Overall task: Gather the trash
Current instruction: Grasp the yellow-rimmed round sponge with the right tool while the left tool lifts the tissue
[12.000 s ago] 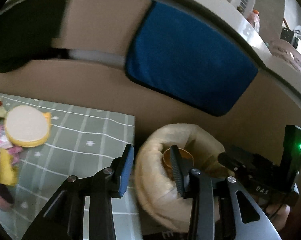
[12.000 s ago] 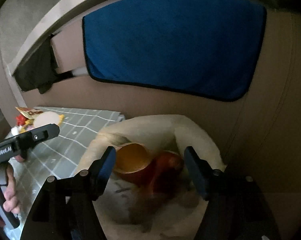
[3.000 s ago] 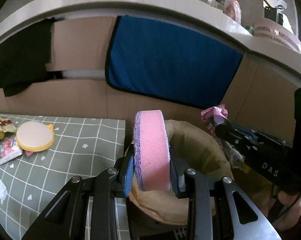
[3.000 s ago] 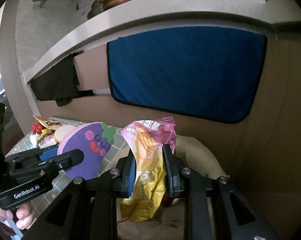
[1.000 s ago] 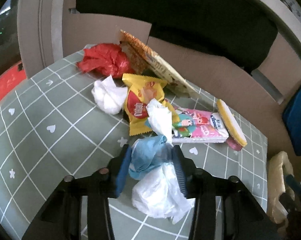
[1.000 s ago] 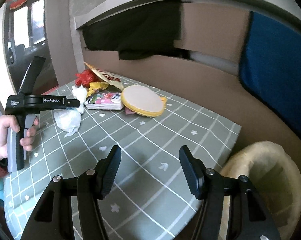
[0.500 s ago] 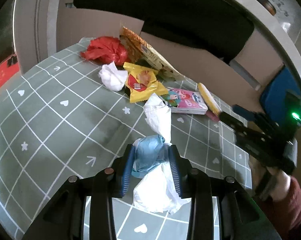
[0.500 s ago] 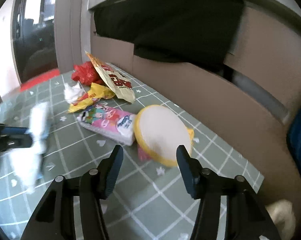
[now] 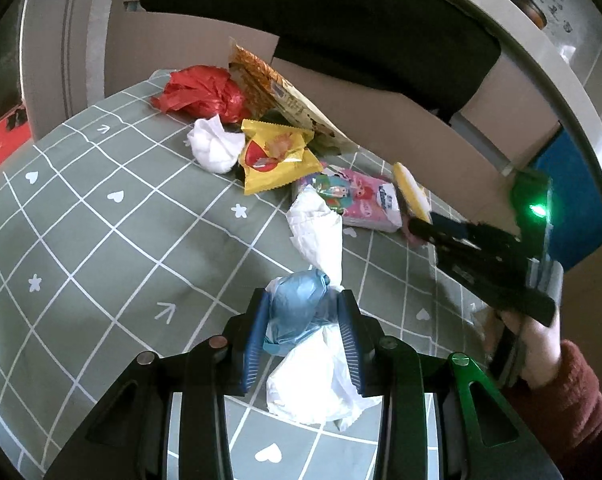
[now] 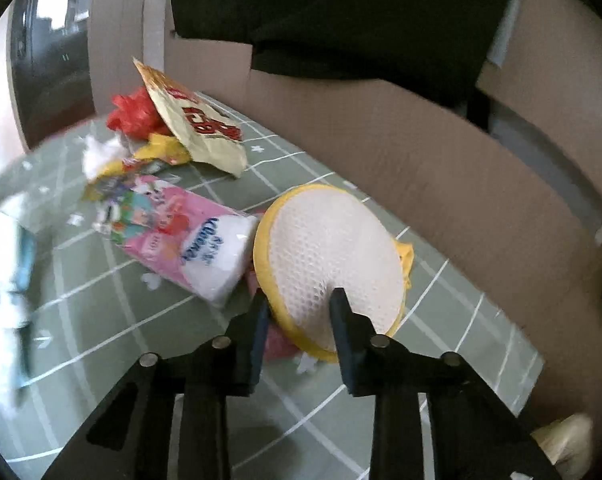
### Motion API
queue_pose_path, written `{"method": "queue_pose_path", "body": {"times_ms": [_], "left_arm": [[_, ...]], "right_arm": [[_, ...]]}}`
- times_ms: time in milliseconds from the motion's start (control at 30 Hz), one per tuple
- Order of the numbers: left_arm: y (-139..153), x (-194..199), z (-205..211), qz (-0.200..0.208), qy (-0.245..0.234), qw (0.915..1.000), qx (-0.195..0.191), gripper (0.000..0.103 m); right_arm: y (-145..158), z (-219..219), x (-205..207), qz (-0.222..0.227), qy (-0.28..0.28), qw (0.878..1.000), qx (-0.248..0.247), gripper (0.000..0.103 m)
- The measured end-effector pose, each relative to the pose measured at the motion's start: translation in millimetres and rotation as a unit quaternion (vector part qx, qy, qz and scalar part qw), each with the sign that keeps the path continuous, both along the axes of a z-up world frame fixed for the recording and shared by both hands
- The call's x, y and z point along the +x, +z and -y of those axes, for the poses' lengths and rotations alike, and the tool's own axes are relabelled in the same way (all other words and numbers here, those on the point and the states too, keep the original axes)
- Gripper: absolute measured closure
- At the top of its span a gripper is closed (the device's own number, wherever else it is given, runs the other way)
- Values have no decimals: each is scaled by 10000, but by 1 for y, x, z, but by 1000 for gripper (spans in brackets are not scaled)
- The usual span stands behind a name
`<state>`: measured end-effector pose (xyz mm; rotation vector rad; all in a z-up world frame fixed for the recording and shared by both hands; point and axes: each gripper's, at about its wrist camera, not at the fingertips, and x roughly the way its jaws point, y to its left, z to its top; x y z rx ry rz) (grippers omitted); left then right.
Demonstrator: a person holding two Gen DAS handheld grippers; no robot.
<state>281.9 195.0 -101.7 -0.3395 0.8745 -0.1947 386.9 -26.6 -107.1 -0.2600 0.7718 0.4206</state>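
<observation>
My left gripper (image 9: 303, 318) is shut on a crumpled blue and white plastic wad (image 9: 301, 312), held just above the green checked tablecloth (image 9: 101, 240). My right gripper (image 10: 299, 312) is open, its jaws on either side of the near edge of a round yellow-rimmed white sponge (image 10: 329, 260); whether they touch it I cannot tell. It also shows in the left wrist view (image 9: 417, 226). Beside the sponge lies a pink tissue pack (image 10: 189, 240). Further back lie a yellow snack wrapper (image 9: 277, 156), a white tissue ball (image 9: 215, 146), a red plastic bag (image 9: 201, 94) and a beige snack bag (image 10: 197, 128).
A brown cardboard wall (image 10: 421, 152) runs behind the table, with black cloth (image 9: 321, 20) hanging above. A blue cloth (image 9: 577, 200) hangs at far right. A bit of the cream trash bag rim (image 10: 565, 440) shows off the table's right end.
My left gripper has lifted the blue and white wad slightly. My right gripper has moved in to the round sponge and its jaws have narrowed around the sponge's edge.
</observation>
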Motion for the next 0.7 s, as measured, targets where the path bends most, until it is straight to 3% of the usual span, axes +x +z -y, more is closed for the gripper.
{"method": "queue_pose_path", "body": {"times_ms": [167, 400, 700], "left_arm": [[1, -3, 0, 10, 29, 10000, -19, 67], [5, -10, 6, -12, -18, 10000, -63, 67], [13, -21, 33, 30, -290, 9996, -34, 67]], "right_arm": [[16, 14, -39, -400, 357, 9954, 790, 82], [38, 28, -98, -796, 829, 9790, 1683, 83], [42, 81, -105, -621, -1, 9812, 1825, 87]]}}
